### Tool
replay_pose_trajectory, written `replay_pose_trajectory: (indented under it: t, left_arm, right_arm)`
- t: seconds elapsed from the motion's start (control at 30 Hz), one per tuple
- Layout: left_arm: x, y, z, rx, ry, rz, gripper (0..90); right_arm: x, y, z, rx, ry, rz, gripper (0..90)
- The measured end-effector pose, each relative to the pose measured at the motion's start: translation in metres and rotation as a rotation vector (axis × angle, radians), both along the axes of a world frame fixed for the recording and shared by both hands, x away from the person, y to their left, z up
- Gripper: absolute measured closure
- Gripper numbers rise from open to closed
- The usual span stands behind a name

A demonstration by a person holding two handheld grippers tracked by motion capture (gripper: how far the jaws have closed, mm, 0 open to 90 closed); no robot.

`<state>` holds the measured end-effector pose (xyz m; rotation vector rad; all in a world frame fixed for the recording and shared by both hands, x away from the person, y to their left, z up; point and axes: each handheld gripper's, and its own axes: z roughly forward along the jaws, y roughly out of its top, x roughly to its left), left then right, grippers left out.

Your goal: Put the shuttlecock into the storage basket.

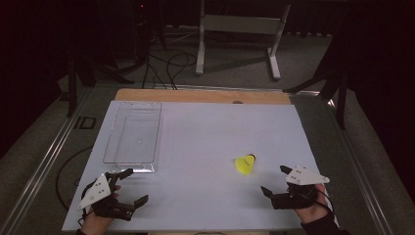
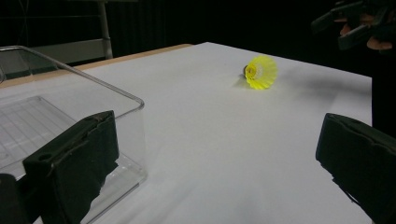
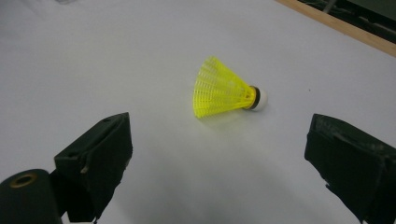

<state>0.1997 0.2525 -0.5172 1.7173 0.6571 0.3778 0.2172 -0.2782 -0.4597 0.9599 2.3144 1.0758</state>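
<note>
Shuttlecock [image 1: 245, 164]: yellow, lying on its side on the white table [image 1: 205, 147], right of the middle, its white cork tip pointing away from the person.
Right gripper [image 1: 276, 180]: near the shuttlecock, just short of it on the person's side; jaws spread wide and empty, aimed at it, with the skirt centred between them in the right gripper view.
Right hand [image 1: 313, 208]: low at the table's near edge, wrist roughly level, gripper angled forward and leftward.
Left gripper [image 1: 131, 185]: well apart from the shuttlecock, just beside the near end of the clear tray [image 1: 108, 142]; jaws also spread, holding nothing.
Left hand [image 1: 95, 223]: at the near left corner, held low.
Risk: the skirt is light and springy, so a hard squeeze would likely crush it, and a jaw touching one side first could roll it away.
Risk near tray: the left jaw sits close to the tray's corner and could knock it.
</note>
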Motion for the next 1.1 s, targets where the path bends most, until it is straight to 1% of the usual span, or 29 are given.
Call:
replay_pose_trajectory:
  t: [0.1,0.13,0.2,0.27,0.33,0.47,0.6,0.63,0.67,0.7,0.73,0.77,0.83,0.97,1.0,1.07,1.1]
  left_arm:
    - [0.0,0.0,0.0,0.0,0.0,-0.002,0.2]
    - [0.0,0.0,0.0,0.0,0.0,-0.003,0.2]
    - [0.0,0.0,0.0,0.001,0.001,-0.005,0.2]
    - [0.0,0.0,0.0,0.0,0.001,-0.006,0.2]
    - [0.0,0.0,0.0,0.0,0.001,-0.006,0.2]
    - [0.0,0.0,0.0,-0.001,0.0,-0.007,0.2]
    - [0.0,0.0,0.0,-0.001,0.0,-0.008,0.2]
    - [0.0,0.0,0.0,0.0,0.0,-0.009,0.2]
    - [0.0,0.0,0.0,0.001,-0.001,-0.009,0.2]
    - [0.0,0.0,0.0,0.0,0.003,-0.011,0.2]
    - [0.0,0.0,0.0,0.001,0.003,-0.012,0.2]
    - [0.0,0.0,0.0,0.001,0.003,-0.012,0.2]
    - [0.0,-0.001,0.0,0.002,0.001,-0.012,0.2]
    - [0.0,0.0,0.0,0.003,-0.002,-0.012,0.2]
    - [0.0,0.0,0.0,0.004,-0.002,-0.013,0.2]
    - [0.0,0.0,0.001,0.004,-0.002,-0.014,0.2]
    - [-0.001,-0.001,0.001,0.003,-0.002,-0.014,0.2]
  right_arm:
    - [0.001,0.001,0.004,-0.013,0.003,-0.014,7.7]
    - [0.002,0.002,0.009,-0.019,0.002,-0.03,7.7]
    - [0.002,0.002,0.01,-0.024,0.009,-0.026,7.7]
    - [0.002,0.006,0.016,-0.043,0.01,-0.03,7.7]
    - [0.003,0.008,0.019,-0.049,0.015,-0.034,7.7]
    - [0.004,0.012,0.022,-0.049,0.026,-0.028,7.7]
    - [0.006,0.015,0.023,-0.063,0.034,-0.031,7.7]
    - [0.007,0.017,0.023,-0.077,0.051,-0.033,7.6]
    - [0.007,0.017,0.023,-0.077,0.051,-0.033,7.6]
    - [0.009,0.019,0.023,-0.091,0.056,-0.038,7.5]
    - [0.01,0.02,0.023,-0.088,0.067,-0.042,7.5]
    - [0.011,0.02,0.023,-0.093,0.066,-0.046,7.5]
    - [0.013,0.021,0.022,-0.099,0.083,-0.048,7.5]
    - [0.017,0.024,0.022,-0.1,0.132,-0.061,7.5]
    - [0.019,0.026,0.021,-0.105,0.152,-0.066,7.5]
    - [0.019,0.026,0.02,-0.112,0.151,-0.071,7.6]
    - [0.021,0.029,0.018,-0.123,0.173,-0.08,7.6]
